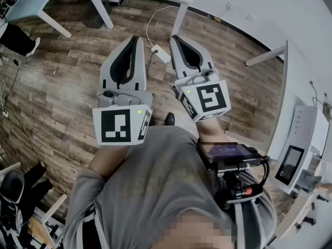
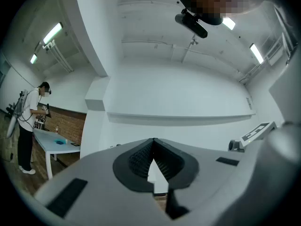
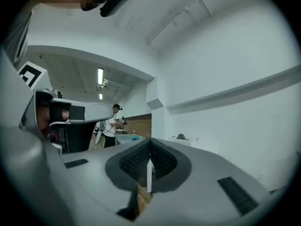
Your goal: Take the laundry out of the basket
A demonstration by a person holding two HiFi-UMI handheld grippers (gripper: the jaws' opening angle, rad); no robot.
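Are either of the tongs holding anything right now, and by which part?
Nothing is held. The left tongs and the right tongs are both closed, with nothing between them.

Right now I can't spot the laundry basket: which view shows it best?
The right gripper view: the white basket stands small and far off, with something dark in it. The head view and the left gripper view show no basket.

head view down; gripper views toward wall point(image 2: 178, 93)
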